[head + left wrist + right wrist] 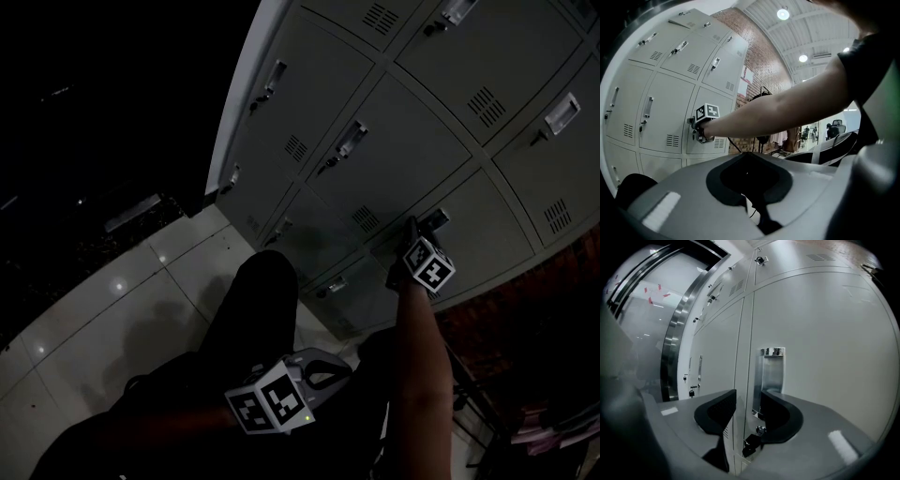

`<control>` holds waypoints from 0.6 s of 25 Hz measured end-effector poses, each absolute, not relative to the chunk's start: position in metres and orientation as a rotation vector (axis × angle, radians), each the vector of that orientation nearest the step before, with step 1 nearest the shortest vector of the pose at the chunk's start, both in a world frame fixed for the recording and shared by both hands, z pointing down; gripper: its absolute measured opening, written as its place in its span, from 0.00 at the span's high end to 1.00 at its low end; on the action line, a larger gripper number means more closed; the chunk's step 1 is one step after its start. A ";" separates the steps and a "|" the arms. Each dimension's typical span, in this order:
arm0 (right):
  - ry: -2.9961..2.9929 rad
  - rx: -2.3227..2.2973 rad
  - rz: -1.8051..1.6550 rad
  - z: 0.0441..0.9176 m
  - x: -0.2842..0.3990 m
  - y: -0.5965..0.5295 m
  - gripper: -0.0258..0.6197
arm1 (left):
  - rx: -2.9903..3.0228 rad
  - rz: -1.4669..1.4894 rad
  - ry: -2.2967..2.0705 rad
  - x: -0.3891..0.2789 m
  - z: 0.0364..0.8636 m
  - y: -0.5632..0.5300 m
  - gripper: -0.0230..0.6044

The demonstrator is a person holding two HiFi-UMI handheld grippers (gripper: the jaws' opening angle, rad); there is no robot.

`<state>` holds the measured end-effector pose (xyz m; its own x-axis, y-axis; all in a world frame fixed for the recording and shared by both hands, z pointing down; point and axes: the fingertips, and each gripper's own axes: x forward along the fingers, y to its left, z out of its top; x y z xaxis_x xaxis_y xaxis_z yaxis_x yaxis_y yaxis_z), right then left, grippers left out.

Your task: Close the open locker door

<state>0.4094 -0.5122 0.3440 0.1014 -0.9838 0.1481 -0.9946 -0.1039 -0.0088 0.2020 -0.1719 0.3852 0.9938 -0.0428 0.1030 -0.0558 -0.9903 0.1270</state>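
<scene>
Head view first: the right gripper [412,234] is stretched out to the locker door [487,234], right beside its handle [435,217]. In this dim light the door looks flush with the rest of the lockers [394,141], with no gap I can pick out. The left gripper [330,367] hangs low by the person's body, well apart from the handle.

Over to the left gripper view: its fingers [726,183] are pressed together on nothing and point across towards the handle. The person's outstretched arm [787,108] crosses the view.

Now the right gripper view: the fingers [717,411] are spread and pinching nothing. They straddle the door's edge seam just beside the handle, and a small lock fitting [759,430] sits between them.

My read is that the closing is all but done. What is left looks like a last firm press near the handle to seat the door, then backing the gripper away.
</scene>
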 end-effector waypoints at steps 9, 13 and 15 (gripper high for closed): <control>-2.058 2.245 0.126 0.338 0.405 -0.497 0.70 | 2.990 0.145 -0.058 0.200 0.387 -0.173 0.94; -2.082 2.219 0.136 0.343 0.401 -0.474 0.70 | 2.984 0.142 -0.052 0.200 0.388 -0.173 0.94; -2.108 2.193 0.135 0.343 0.396 -0.460 0.71 | 2.976 0.136 -0.051 0.200 0.389 -0.175 0.94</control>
